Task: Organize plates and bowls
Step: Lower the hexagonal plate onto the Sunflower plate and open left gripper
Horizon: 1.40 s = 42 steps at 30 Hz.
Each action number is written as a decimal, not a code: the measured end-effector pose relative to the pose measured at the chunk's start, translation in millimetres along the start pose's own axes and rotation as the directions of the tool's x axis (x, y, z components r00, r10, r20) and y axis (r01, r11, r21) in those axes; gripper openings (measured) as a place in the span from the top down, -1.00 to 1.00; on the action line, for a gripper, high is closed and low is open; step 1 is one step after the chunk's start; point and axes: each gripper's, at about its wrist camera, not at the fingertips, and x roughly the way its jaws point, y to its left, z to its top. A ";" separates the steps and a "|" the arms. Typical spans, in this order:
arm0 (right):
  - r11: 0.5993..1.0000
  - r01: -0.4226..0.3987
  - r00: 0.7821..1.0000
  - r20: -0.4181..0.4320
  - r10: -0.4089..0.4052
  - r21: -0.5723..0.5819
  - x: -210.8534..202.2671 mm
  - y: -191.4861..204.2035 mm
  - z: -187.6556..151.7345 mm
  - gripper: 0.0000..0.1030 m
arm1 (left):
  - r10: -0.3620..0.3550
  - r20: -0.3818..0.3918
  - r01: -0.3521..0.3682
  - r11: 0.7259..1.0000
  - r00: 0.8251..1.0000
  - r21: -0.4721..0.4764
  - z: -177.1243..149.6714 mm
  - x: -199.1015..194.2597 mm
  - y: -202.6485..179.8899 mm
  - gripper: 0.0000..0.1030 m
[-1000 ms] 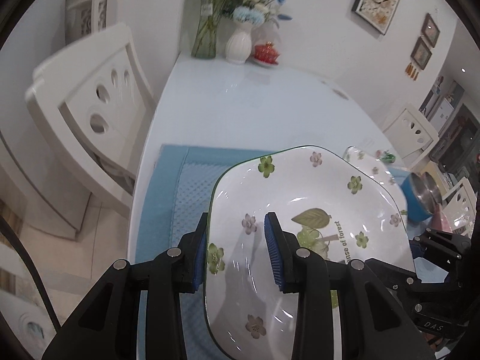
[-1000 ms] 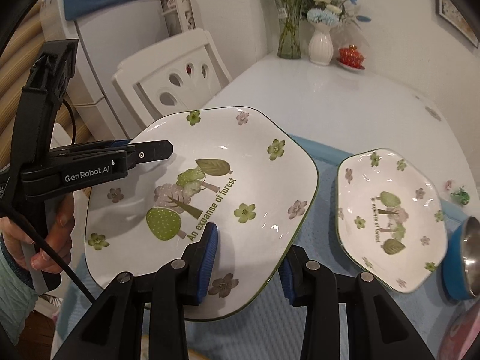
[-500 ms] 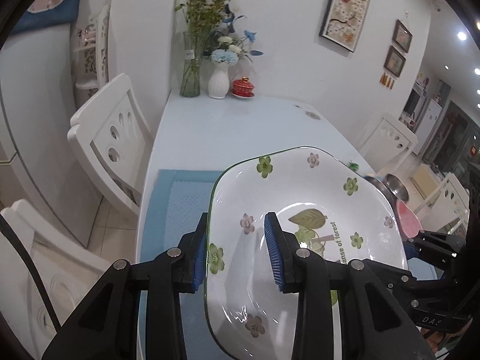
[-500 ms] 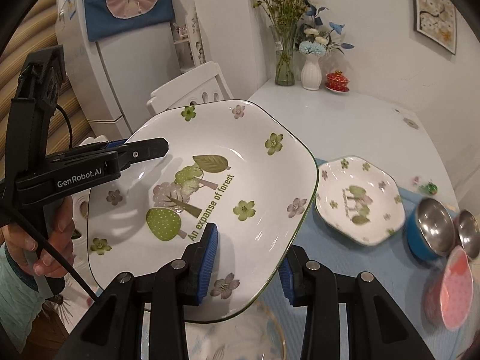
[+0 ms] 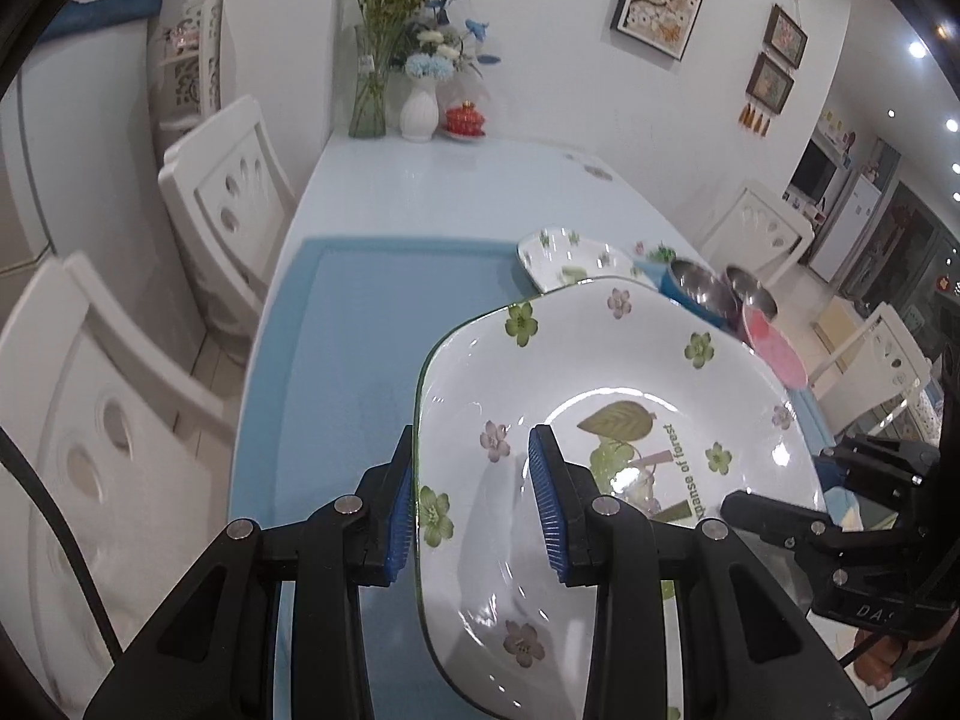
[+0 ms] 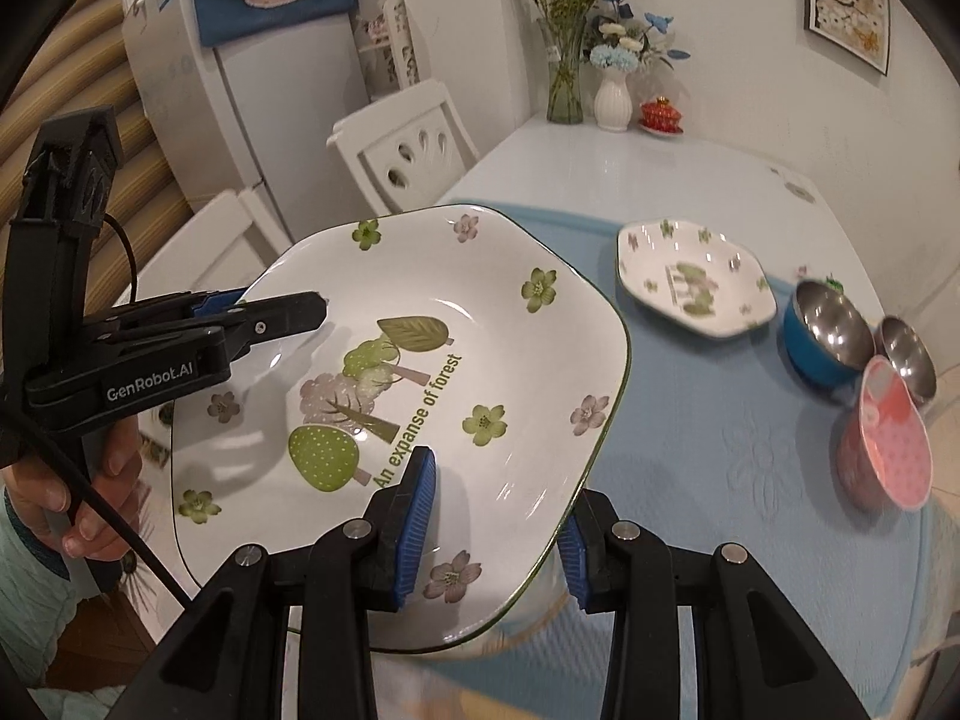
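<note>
Large white floral ceramic plate being carried, rim clenched between left fingers and right fingers for balance, clear of blue-matted worktop.

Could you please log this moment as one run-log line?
left gripper: shut on large white floral ceramic plate | right gripper: shut on same plate | plate: held above blue mat | small floral plate: on mat

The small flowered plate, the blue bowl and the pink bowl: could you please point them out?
small flowered plate [image 6: 696, 285]: right wrist view, centre.
blue bowl [image 6: 807, 354]: right wrist view, outer wall.
pink bowl [image 6: 894, 438]: right wrist view, inside.
</note>
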 end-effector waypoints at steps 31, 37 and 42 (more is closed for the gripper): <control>0.996 -0.041 0.973 -0.222 0.059 0.084 55.8 -17.3 -90.0 0.29 | 0.026 -0.193 -0.035 0.998 0.981 -0.045 -89.9 48.7 -6.0 0.39; 0.997 -0.006 0.969 -0.244 0.026 0.082 62.5 -22.9 -84.3 0.29 | 0.025 -0.219 -0.031 0.999 0.975 -0.025 -89.0 60.2 -8.5 0.39; 0.996 0.017 0.961 -0.276 0.007 0.086 69.7 -25.6 -77.9 0.29 | 0.025 -0.236 -0.029 0.999 0.971 -0.014 -87.2 66.5 -9.0 0.39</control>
